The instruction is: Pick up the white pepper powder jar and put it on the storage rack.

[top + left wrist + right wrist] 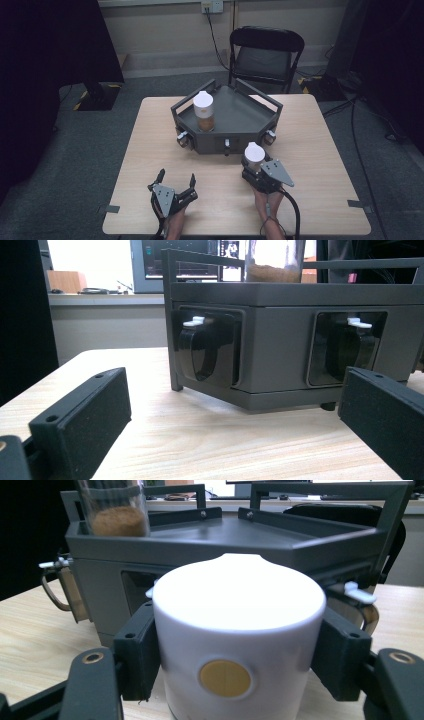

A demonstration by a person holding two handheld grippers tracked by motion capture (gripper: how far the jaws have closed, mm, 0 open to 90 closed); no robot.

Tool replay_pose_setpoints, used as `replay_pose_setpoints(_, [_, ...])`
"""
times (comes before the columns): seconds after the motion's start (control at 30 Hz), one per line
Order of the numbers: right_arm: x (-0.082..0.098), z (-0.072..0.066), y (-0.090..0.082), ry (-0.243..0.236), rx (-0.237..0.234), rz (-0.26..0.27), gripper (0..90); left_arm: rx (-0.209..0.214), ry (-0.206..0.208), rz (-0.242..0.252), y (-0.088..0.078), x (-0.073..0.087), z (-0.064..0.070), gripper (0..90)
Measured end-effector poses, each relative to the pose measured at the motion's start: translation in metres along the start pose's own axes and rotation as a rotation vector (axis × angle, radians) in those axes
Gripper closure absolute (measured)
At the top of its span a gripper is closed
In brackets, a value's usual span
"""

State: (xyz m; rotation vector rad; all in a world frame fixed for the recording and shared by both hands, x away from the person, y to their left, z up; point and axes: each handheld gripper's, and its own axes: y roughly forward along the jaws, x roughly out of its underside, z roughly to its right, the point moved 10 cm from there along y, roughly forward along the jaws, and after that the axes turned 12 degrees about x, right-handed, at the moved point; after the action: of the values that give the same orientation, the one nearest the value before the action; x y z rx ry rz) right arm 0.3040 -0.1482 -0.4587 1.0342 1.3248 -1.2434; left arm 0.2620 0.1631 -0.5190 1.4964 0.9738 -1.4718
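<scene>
Jar point(274, 260) on the tray point(300, 340) cut off by the top edge, white-capped jar's point(239, 645) base hidden below the frame, forearms cropped at the high view's bottom.

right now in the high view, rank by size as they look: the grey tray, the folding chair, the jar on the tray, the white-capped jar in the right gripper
1. grey tray
2. folding chair, farther off, so unsure against the tray
3. jar on the tray
4. white-capped jar, partly hidden in the right gripper

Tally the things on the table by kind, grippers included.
White-capped jars: 2, one standing on the tray, one clamped in the right gripper
Dark grey tray with handles: 1
Grippers: 2, counting the left gripper, jaws open on the table
Total: 5
</scene>
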Motion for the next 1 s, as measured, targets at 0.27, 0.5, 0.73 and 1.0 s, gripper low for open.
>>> replay_pose_setpoints(0.27, [-0.019, 0.008, -0.004, -0.006, -0.045, 0.013, 30.2, -0.001, 0.0, 0.0, 0.0, 0.0, 0.0, 0.1])
replay_pose_setpoints(0.5, [-0.04, 0.014, -0.006, -0.003, -0.084, 0.028, 30.2, -0.002, 0.0, 0.0, 0.0, 0.0, 0.0, 0.1])
replay_pose_setpoints(0.73, [-0.067, 0.014, 0.0, -0.02, -0.118, 0.049, 30.2, -0.002, 0.0, 0.0, 0.0, 0.0, 0.0, 0.1])
replay_pose_setpoints(1.0, [-0.091, 0.009, 0.011, -0.042, -0.146, 0.057, 30.2, -0.002, 0.0, 0.0, 0.0, 0.0, 0.0, 0.1])
